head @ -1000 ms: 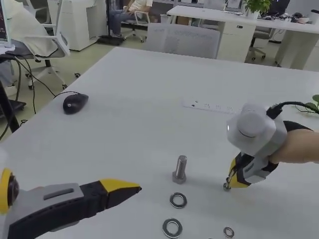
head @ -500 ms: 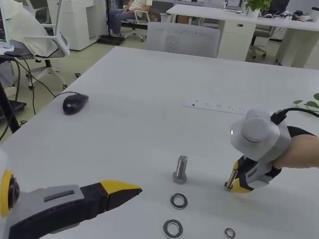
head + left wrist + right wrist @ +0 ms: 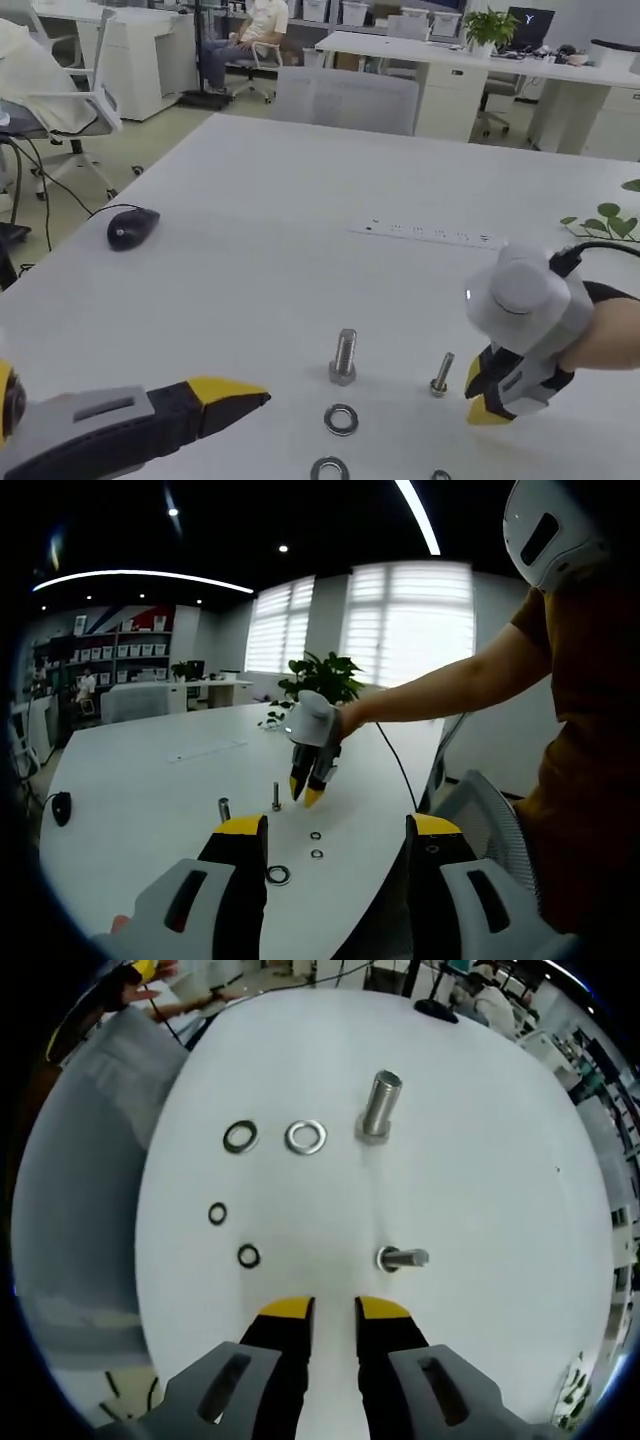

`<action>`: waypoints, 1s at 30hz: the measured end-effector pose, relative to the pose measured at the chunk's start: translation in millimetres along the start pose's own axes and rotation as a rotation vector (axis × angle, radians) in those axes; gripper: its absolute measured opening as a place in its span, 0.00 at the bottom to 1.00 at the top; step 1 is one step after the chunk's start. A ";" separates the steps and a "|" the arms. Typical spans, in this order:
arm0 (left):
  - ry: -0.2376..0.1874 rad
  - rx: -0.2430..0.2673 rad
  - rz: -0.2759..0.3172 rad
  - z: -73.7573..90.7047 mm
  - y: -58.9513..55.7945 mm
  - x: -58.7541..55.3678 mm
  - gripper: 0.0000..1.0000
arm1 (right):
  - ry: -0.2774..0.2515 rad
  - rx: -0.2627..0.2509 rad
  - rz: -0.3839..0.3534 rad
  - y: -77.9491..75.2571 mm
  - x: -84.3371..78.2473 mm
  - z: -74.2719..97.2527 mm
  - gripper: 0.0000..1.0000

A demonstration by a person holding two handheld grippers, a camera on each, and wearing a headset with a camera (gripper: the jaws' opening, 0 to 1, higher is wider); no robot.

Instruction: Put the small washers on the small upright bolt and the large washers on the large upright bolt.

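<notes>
At the left edge of the head view the left tool [image 3: 235, 397] hovers low over the white counter [image 3: 300, 250], and its own view shows its jaws spread wide with nothing between them. To its right the large bolt [image 3: 343, 357] stands upright on its head, with the two large washers [image 3: 341, 419] lying flat on the counter just in front of it, apart from one another. Further right the small bolt [image 3: 441, 374] also stands on its head. The two small washers [image 3: 248, 1255] lie flat nearby, clearest in the right gripper view, well apart from both bolts. Furthest right, the right tool [image 3: 487, 390] is just beside the small bolt without touching it. In its own view the jaws stand only a narrow gap apart and hold nothing. The washers look like thin, stiff steel rings: light, hard and probably slippery on this smooth top, so they are likely to skate away if pushed from one side. The better hold would be a pinch across the rim from above, or one jaw tip through the hole and the other outside the ring. The small ones leave little room for error. Each bolt rests only on its head, the small one on a narrow footing, so a washer should come straight down over the thread without nudging the shaft, which could tip it.
</notes>
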State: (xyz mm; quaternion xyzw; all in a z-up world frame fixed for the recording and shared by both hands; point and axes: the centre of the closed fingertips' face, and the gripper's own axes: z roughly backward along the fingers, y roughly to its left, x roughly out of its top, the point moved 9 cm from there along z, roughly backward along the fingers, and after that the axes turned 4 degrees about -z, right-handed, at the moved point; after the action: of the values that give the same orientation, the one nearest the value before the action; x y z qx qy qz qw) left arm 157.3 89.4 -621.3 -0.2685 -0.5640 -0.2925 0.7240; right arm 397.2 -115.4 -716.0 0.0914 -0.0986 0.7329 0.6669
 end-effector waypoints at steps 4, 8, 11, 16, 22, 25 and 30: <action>-0.013 -0.006 -0.009 0.8 -3.8 2.5 0.55 | 0.003 0.032 0.026 19.3 2.6 -2.9 0.17; -0.013 -0.008 -0.015 2.7 -5.9 2.9 0.55 | -0.014 0.053 0.047 35.0 9.6 -5.6 0.17; -0.015 -0.006 -0.022 4.9 -8.0 4.2 0.55 | -0.020 0.069 0.048 42.6 11.2 -11.9 0.18; -0.023 0.004 -0.023 7.9 -10.2 4.9 0.55 | -0.009 0.079 0.057 52.8 13.4 -21.3 0.19; -0.021 0.012 -0.018 10.6 -12.8 2.2 0.55 | -0.013 0.067 0.060 53.4 15.5 -24.8 0.21; -0.021 0.017 -0.015 11.3 -12.7 1.4 0.55 | -0.012 0.067 0.059 53.4 15.2 -26.4 0.21; -0.021 0.021 -0.014 11.6 -11.8 0.6 0.55 | -0.006 0.055 0.078 56.0 16.0 -26.8 0.20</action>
State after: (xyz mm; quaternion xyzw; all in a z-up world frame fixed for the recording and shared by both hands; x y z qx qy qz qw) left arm 141.1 89.5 -617.4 -0.2598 -0.5765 -0.2889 0.7188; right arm 339.8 -98.0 -738.9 0.1080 -0.0841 0.7603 0.6350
